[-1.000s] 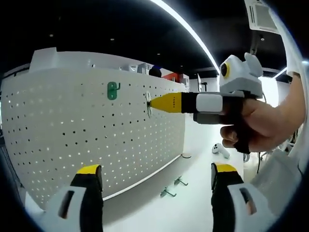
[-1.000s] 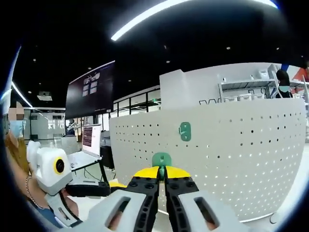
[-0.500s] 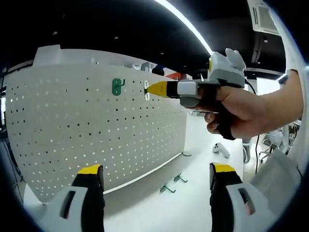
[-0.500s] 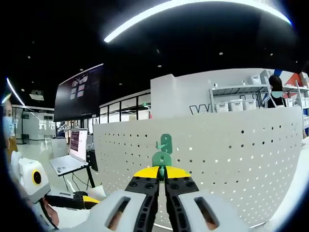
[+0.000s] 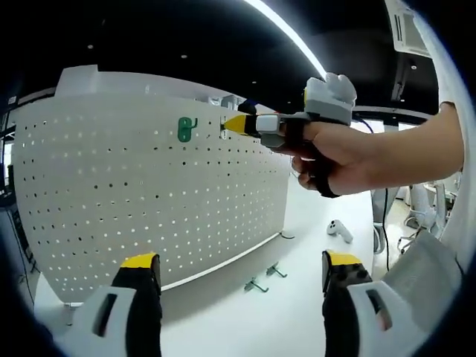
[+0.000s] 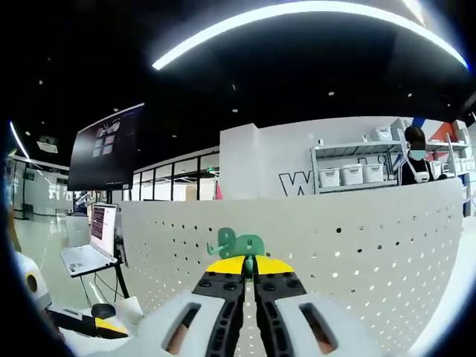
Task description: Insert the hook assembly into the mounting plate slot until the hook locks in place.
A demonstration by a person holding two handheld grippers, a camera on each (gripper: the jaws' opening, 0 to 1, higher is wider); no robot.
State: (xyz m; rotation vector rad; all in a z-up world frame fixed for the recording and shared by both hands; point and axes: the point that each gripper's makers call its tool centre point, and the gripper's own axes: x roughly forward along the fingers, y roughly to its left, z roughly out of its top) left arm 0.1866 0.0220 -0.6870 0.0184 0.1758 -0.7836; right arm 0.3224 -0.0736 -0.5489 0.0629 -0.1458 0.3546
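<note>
Lab; pegboard (image 5: 149, 201); storage shelves (image 6: 357, 175); laptop (image 6: 88, 242)

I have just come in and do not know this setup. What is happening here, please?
A person is fitting hooks onto a white pegboard. The right gripper is shut on a green hook and holds it up near the board's top edge, close beside a green hook already mounted there. The pictures do not show whether the held hook is seated. The left gripper is open and holds nothing, low in front of the board. Two spare hooks lie on the white table.
</note>
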